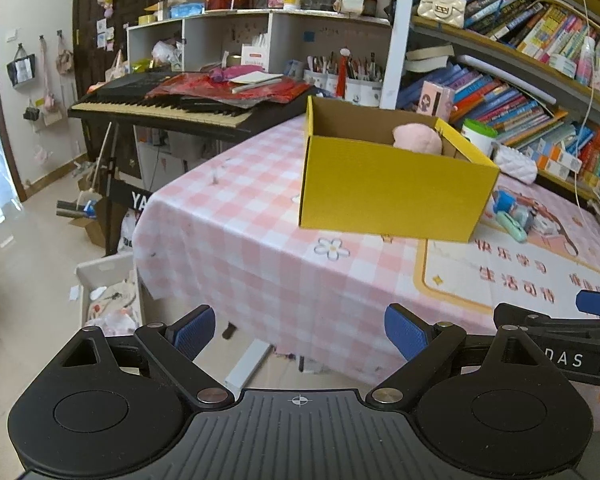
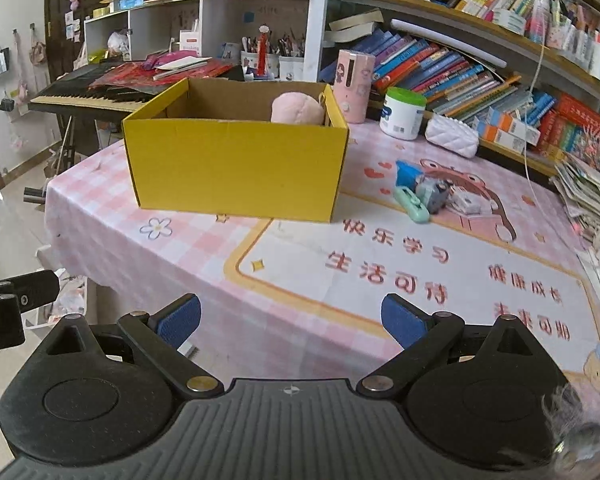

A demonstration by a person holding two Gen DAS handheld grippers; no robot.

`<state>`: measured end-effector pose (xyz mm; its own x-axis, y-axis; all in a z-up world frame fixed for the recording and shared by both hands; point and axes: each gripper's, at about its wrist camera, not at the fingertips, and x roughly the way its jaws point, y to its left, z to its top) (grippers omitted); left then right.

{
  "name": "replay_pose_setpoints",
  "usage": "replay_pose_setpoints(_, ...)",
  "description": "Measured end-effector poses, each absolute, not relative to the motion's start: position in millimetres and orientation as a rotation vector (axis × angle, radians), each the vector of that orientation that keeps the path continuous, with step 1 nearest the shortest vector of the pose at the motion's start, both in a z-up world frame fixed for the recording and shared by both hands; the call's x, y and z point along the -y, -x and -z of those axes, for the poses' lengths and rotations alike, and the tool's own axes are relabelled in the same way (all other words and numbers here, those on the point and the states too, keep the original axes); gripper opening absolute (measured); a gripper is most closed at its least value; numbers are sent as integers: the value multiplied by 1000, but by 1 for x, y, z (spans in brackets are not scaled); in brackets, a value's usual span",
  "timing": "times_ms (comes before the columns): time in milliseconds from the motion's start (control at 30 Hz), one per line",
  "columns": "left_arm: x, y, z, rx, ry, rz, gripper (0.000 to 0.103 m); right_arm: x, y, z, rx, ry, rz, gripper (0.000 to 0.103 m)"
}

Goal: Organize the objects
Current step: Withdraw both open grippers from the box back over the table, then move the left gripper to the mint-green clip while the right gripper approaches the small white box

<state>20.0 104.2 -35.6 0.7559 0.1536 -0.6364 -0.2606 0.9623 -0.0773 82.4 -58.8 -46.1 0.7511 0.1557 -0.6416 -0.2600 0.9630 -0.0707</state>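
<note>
The tabletop (image 2: 204,276) is covered by a pink-and-white checked cloth with a large cream panel bordered in yellow and printed with red characters and a cartoon figure. On it, toward the far left corner, stands the yellow cardboard box (image 2: 236,164), open at the top, its outer walls bright yellow and its inside plain brown card; its near wall faces the cameras and its base sits flat on the cloth. Inside the box, against its far right corner, a round pink plush toy (image 2: 298,109) shows above the rim, soft and pale with a small loop at its side. Just to the right of the box, apart from it, a small cluster of toys (image 2: 424,194) lies on the cloth over the cartoon print: a blue piece, a mint-green oblong, a grey one and a whitish one, touching or nearly touching each other. Behind them, along the far edge by the bookshelf, stand a white tub with a green lid (image 2: 403,114), a pink cylinder (image 2: 354,86) and a white quilted pouch (image 2: 452,136). The left gripper (image 1: 300,330) hangs off the near left corner of the tabletop, jaws spread wide with nothing between the blue pads. The right gripper (image 2: 291,320) hovers over the near edge, likewise released and empty.
</note>
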Motion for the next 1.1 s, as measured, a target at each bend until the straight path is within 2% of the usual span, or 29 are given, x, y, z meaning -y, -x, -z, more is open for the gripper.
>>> replay_pose_setpoints(533,-73,-11,41,-707,119,-81,94,100,-50,52,-717,101,-86,97)
replay_pose_setpoints(1100,-13,-52,41,-712,41,110,94,165,-60,54,-744,11,87,96)
